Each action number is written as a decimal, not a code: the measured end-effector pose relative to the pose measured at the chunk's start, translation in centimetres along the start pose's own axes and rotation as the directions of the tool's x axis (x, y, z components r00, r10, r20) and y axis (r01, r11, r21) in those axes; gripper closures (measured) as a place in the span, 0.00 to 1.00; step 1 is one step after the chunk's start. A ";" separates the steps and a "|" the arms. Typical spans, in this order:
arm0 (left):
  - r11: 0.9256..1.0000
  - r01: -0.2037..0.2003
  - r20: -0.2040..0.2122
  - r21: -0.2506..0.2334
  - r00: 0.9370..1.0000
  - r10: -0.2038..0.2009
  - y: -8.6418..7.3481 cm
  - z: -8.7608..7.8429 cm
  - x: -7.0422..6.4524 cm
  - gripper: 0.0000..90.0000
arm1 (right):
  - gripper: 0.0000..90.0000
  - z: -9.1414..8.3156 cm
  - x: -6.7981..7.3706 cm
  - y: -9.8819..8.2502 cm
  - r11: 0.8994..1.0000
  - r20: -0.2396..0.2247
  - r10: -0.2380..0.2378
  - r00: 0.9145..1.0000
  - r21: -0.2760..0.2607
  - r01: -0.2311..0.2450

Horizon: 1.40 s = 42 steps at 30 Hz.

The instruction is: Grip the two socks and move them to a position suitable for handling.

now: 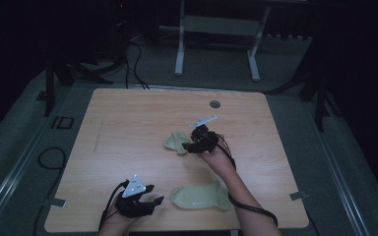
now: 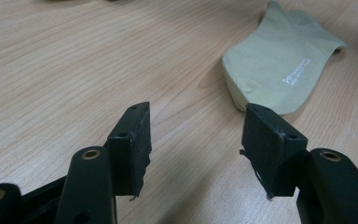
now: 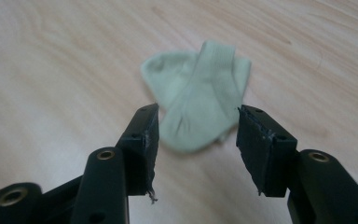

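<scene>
Your right gripper was open over the crumpled sock mid-table: soft, light, floppy. I'd have pinched its ribbed cuff.

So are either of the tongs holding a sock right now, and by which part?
Nothing is held. The right tongs stand open over the crumpled sock; the left tongs stand open beside the flat sock.

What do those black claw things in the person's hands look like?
Both are black. The left gripper and right gripper each have two flat, square-ended jaws on arms with brass-ringed holes, a grey three-cornered plate on top, and a black cable trailing back. Forearms look bare.
</scene>
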<state>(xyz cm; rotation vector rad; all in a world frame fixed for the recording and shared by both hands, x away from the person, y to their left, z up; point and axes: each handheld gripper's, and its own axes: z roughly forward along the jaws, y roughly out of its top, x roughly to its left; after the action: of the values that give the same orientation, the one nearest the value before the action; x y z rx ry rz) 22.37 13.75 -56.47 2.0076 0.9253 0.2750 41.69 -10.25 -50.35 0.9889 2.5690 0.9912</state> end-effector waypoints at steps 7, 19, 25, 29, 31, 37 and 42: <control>1.000 -0.005 0.008 -0.010 1.000 0.005 -0.1 -0.2 0.1 0.46 | 0.47 3.5 -0.2 1.8 0.998 0.020 0.026 0.999 0.051 -0.027; 1.000 0.003 -0.007 -0.018 1.000 -0.003 -0.1 -0.2 0.3 0.44 | 0.44 8.3 0.5 2.2 0.995 0.122 0.030 0.992 0.089 -0.041; 1.000 0.006 -0.004 -0.017 1.000 -0.006 -0.1 -0.2 0.1 0.44 | 0.63 8.3 0.7 2.5 0.995 0.115 -0.001 0.993 0.099 -0.010; 1.000 0.000 -0.006 -0.019 1.000 0.000 -0.1 -0.3 0.1 0.44 | 0.81 8.3 1.0 2.6 0.995 0.118 -0.023 0.993 0.096 0.012; 1.000 0.006 -0.005 -0.021 1.000 -0.006 -0.1 -0.3 0.2 0.44 | 0.87 8.3 1.2 2.6 0.995 0.124 -0.028 0.992 0.098 0.016; 1.000 0.019 0.001 -0.022 1.000 -0.019 -0.2 -0.3 0.5 0.44 | 0.88 6.2 1.2 2.2 0.996 0.090 -0.009 0.996 0.094 0.001; 1.000 0.016 -0.002 -0.019 1.000 -0.016 -0.2 -0.1 0.3 0.44 | 0.88 3.3 1.3 2.0 0.998 0.095 0.007 0.995 0.059 -0.012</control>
<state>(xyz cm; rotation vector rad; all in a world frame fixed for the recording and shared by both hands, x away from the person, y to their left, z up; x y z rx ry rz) 22.46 14.07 -56.61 1.9818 0.9366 0.2763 43.07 -6.64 -51.44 1.0383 2.5316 0.8537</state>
